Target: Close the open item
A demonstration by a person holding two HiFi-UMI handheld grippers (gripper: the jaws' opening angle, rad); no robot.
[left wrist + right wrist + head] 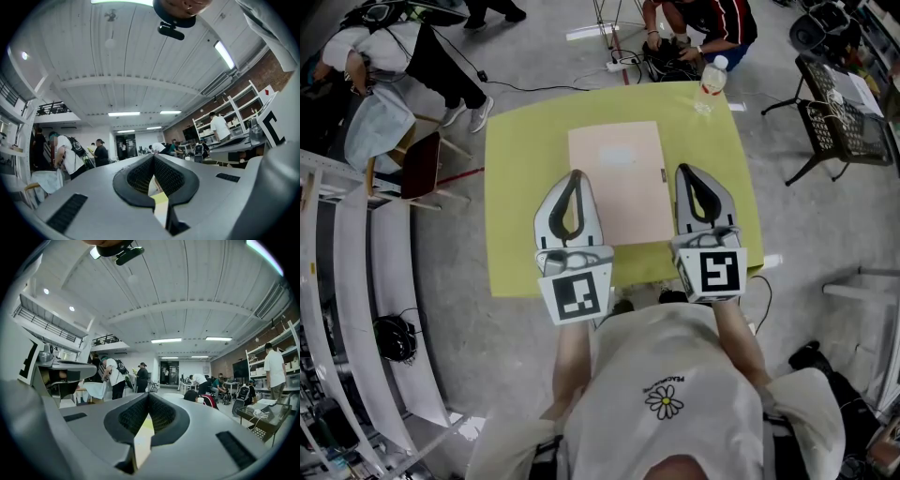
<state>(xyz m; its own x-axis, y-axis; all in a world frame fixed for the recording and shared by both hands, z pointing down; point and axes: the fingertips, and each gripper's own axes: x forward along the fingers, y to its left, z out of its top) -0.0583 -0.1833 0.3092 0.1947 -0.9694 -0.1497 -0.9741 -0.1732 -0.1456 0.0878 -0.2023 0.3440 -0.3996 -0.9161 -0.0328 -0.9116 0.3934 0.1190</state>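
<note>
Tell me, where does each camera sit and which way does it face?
Head view: on the person's head, looking steeply down at the green table and beige folder; shows their shirt, left gripper and right gripper.
Left gripper view: on the left gripper, aimed along its shut jaws, up into the hall.
Right gripper view: likewise on the right gripper, jaws shut.
Shared: both gripper views see the shelves on the right.

Beige folder on green table, left gripper, right gripper
</note>
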